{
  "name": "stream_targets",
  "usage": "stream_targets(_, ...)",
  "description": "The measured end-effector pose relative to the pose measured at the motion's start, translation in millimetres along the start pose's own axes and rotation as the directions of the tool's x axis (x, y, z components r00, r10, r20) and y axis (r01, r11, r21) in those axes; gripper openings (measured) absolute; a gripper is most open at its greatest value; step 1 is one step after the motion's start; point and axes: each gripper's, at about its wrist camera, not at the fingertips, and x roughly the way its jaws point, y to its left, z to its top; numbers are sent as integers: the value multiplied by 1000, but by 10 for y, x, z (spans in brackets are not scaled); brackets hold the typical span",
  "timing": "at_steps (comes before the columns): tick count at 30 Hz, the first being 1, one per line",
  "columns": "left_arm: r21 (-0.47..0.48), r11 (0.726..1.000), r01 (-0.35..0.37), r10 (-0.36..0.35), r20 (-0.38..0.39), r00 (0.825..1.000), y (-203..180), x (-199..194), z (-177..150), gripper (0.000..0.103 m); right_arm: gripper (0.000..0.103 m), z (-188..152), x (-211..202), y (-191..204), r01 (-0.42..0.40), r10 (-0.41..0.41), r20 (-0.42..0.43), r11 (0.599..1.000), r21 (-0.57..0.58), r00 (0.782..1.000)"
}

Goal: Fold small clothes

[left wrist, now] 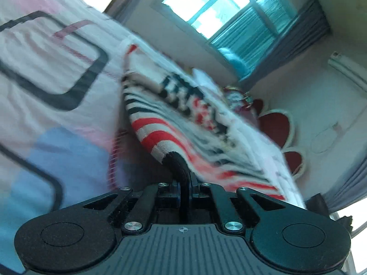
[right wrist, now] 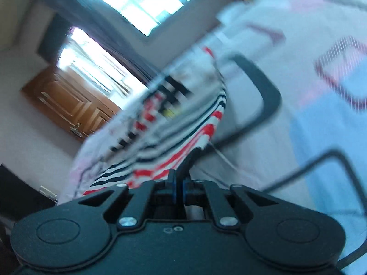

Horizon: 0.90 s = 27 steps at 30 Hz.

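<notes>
my left claw [left wrist: 175, 160] is pinching one edge of the striped garment [left wrist: 183, 114], and my right claw [right wrist: 190, 158] pinches another edge. the garment hangs stretched between them, partly lifted above the bed sheet [left wrist: 45, 68]. i judge the fold is only starting: no finished fold shows, and laying it over remains.

striped garment [left wrist: 160, 123] | white, red, navy (blurred) | lifted, draped over bedsheet
</notes>
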Motion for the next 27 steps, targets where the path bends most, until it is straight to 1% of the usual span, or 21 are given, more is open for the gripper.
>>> stream_targets(1, -7, 999, -37, 37, -35, 999, 93, 72, -48, 6, 5, -6, -6, -36, 8, -8, 1, 1000, -3, 1000)
stream_targets(2, -22, 998, -65, 63, -79, 995, 191, 180, -117, 6, 5, -39, 33, -105, 26, -27, -16, 1000, -3, 1000)
stream_targets(3, -39, 998, -50, 48, -68, 997, 272, 225, -188, 6, 5, -75, 113, -183, 54, -54, -45, 999, -3, 997)
stream_targets(4, -62, 998, -32, 29, -53, 998, 310, 230, -202, 6, 5, -123, 220, -274, 96, -94, -88, 995, 9, 992)
stream_targets(5, -91, 996, -25, 21, -50, 999, 338, 231, -189, 6, 5, -158, 302, -359, 122, -117, -123, 992, 33, 985)
stream_targets(6, -104, 994, -27, 22, -48, 999, 333, 225, -181, 6, 5, -179, 313, -405, 99, -92, -114, 993, 59, 989)
stream_targets(8, -92, 995, -27, 24, -43, 999, 289, 214, -174, 5, 5, -160, 301, -414, 86, -79, -98, 993, 76, 992)
stream_targets(11, -144, 989, 13, -15, -12, 1000, 322, 153, -153, 5, 5, -120, 322, -413, 75, -67, -102, 994, 78, 993)
stream_targets(12, -135, 991, 3, -6, -20, 1000, 317, 141, -174, 5, 5, -90, 299, -398, 65, -58, -97, 995, 72, 994)
stream_targets(14, -90, 995, -44, 40, -54, 998, 237, 214, -130, 5, 5, -39, 278, -325, 43, -38, -81, 998, 54, 996)
stream_targets(15, -100, 994, -41, 36, -53, 998, 220, 255, -122, 5, 5, 11, 285, -296, 40, -37, -74, 998, 40, 997)
stream_targets(16, -115, 993, -20, 16, -32, 999, 216, 228, -92, 5, 5, 52, 293, -284, 42, -40, -71, 999, 33, 997)
stream_targets(18, -119, 993, 25, -22, 27, 999, 143, 168, 59, 5, 5, 171, 291, -229, 43, -42, -61, 999, 10, 997)
stream_targets(21, -96, 993, 70, -61, 93, 994, 1, 138, 433, 5, 5, 424, 321, -34, 22, -24, -31, 998, -59, 999)
stream_targets(24, -61, 993, 101, -92, 137, 986, -146, 224, 864, 5, 5, 757, 377, 116, 0, 2, 19, 995, -102, 1000)
stream_targets(27, -46, 993, 107, -99, 153, 983, -262, 441, 1306, 5, 5, 1130, 566, 231, -12, 18, 48, 992, -125, 999)
